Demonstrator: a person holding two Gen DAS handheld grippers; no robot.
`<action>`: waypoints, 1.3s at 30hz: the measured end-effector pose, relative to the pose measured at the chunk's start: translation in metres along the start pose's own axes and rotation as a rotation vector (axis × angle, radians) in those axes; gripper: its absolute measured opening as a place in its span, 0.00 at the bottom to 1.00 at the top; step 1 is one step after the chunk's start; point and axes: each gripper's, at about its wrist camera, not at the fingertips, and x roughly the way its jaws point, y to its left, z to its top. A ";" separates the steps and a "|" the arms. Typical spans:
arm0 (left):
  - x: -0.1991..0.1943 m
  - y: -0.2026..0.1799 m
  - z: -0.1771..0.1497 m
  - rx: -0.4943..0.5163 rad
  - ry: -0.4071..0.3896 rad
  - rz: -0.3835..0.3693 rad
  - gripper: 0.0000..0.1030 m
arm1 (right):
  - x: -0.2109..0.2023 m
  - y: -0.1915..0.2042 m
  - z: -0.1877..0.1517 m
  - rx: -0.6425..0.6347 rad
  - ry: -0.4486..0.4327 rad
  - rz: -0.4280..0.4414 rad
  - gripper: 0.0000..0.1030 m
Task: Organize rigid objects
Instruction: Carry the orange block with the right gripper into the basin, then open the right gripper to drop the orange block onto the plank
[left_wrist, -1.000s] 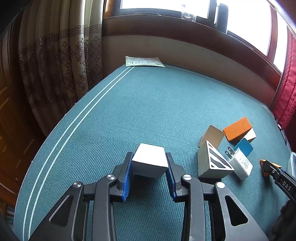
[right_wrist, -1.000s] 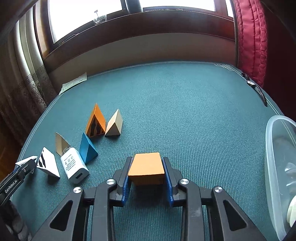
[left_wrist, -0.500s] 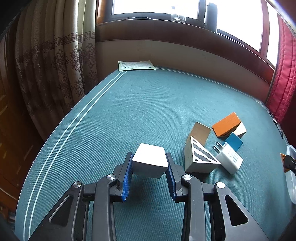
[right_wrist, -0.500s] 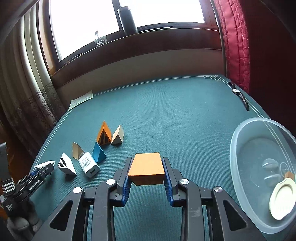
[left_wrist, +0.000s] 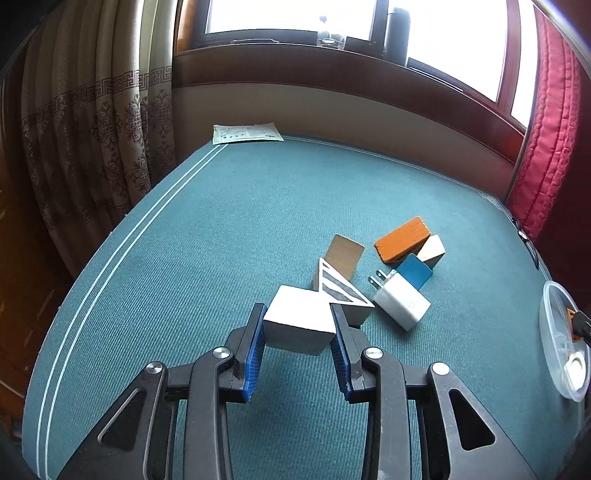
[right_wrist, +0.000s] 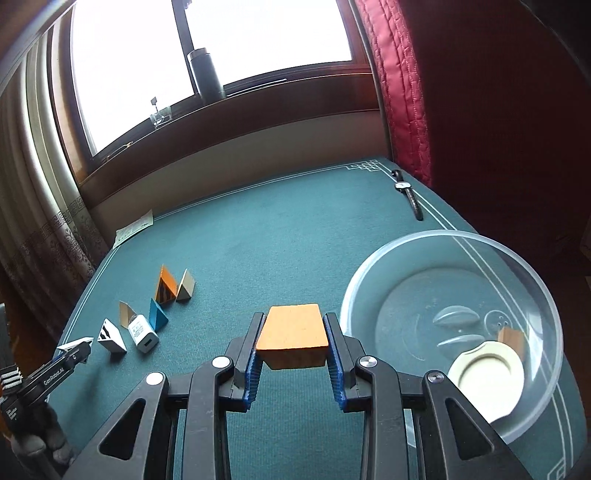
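My left gripper (left_wrist: 297, 325) is shut on a white block (left_wrist: 299, 319), held above the green tabletop. Just beyond it lie a white striped wedge (left_wrist: 341, 290), a white charger plug (left_wrist: 400, 302), a blue wedge (left_wrist: 415, 269), an orange block (left_wrist: 402, 243) and two tan wedges. My right gripper (right_wrist: 293, 339) is shut on an orange block (right_wrist: 293, 330), raised over the cloth just left of a clear plastic bowl (right_wrist: 373, 269). The bowl holds a cream ring (right_wrist: 485, 376) and a small wooden piece (right_wrist: 511, 338). The left gripper (right_wrist: 75, 349) also shows at the lower left of the right wrist view.
A paper sheet (left_wrist: 247, 133) lies at the table's far left corner. A wristwatch (right_wrist: 408, 194) rests near the far right edge. Curtains hang on both sides, and a dark flask (right_wrist: 205, 74) stands on the window sill. The table (left_wrist: 258, 206) has bare green cloth in the middle.
Both grippers rose and drew back with their blocks held. The right one swung to the right, bringing the clear bowl fully into view. The wedge cluster now looks smaller and farther.
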 end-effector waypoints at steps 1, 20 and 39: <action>-0.002 -0.003 0.000 0.005 -0.002 -0.003 0.33 | -0.001 -0.006 0.001 0.009 -0.004 -0.009 0.31; -0.018 -0.075 0.001 0.115 -0.008 -0.053 0.33 | -0.012 -0.116 0.010 0.184 -0.047 -0.173 0.31; -0.030 -0.161 -0.010 0.257 0.004 -0.141 0.33 | -0.020 -0.175 0.002 0.257 -0.061 -0.228 0.57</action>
